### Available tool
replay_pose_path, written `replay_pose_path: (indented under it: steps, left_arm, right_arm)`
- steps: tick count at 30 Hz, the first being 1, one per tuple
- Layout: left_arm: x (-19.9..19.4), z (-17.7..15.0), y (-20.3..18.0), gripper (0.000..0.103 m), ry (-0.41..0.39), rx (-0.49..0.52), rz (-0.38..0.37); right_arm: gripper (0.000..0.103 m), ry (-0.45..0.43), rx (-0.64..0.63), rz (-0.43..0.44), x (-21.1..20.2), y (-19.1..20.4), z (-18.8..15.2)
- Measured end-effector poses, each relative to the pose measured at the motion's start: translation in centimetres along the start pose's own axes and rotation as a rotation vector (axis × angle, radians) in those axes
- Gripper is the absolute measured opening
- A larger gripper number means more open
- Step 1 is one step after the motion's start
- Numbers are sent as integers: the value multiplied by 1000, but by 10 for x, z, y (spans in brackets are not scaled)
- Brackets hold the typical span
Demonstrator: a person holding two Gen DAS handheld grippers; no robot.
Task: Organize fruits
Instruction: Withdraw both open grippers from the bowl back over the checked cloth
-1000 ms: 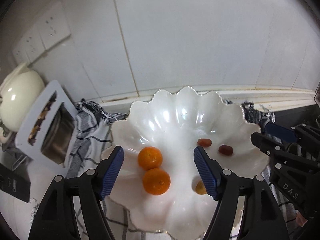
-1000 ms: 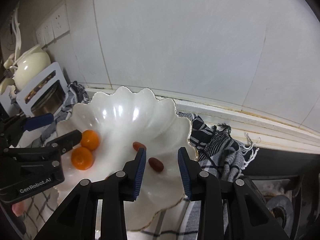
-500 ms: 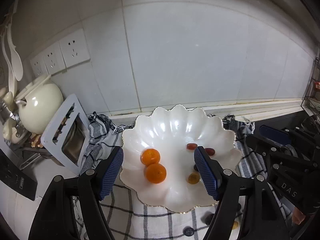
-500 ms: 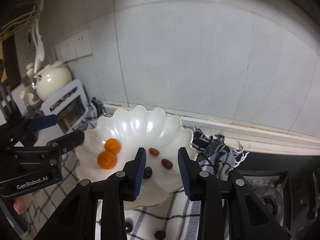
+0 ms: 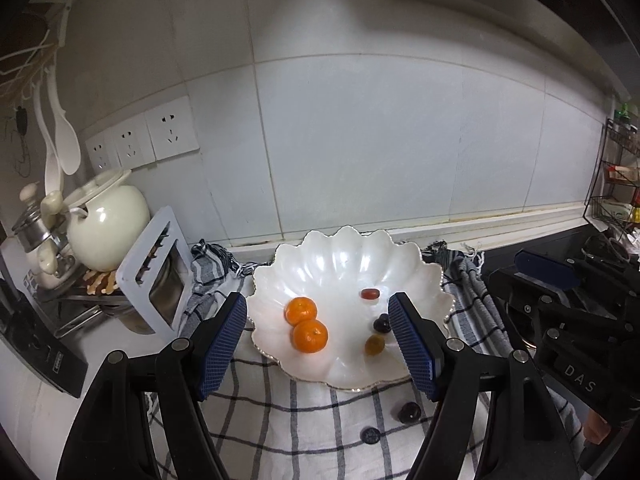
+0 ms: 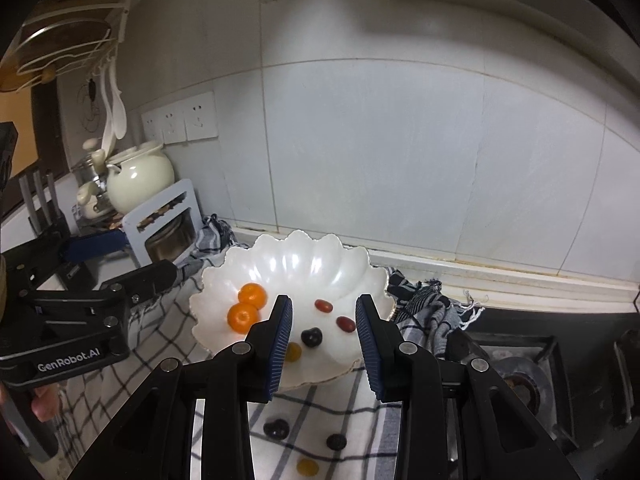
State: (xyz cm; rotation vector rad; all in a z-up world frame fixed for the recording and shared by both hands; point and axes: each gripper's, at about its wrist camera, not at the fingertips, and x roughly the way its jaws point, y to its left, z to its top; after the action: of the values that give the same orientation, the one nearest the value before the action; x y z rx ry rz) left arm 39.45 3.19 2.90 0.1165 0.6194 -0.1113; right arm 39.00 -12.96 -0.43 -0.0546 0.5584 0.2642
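Both grippers hang empty above the counter, jaws spread wide, probably lining up the next pick. The scalloped white bowl [image 6: 304, 268] already holds two mandarins [image 6: 243, 317], so sorting looks partway done. A dark grape [image 6: 276, 428] sits loose on the checked cloth [image 6: 352, 408], just below the right gripper [image 6: 323, 344]; the left gripper [image 5: 318, 344] frames the bowl.

A white tiled wall [image 5: 360, 140] backs the counter, with a row of sockets [image 5: 144, 138] on the left. Pale spatulas [image 5: 60, 128] hang beside them above a cream teapot [image 5: 106, 220]. A checked cloth [image 5: 312, 420] covers the worktop; a gas hob [image 6: 520, 376] sits at right, a wire rack [image 5: 616, 176] beyond.
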Motion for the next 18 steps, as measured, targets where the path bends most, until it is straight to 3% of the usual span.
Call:
replay_pose_path:
  steps: [18]
  left_arm:
    - [-47, -40, -2, 73, -61, 11, 24]
  right_arm:
    - [35, -52, -39, -36, -43, 18, -35]
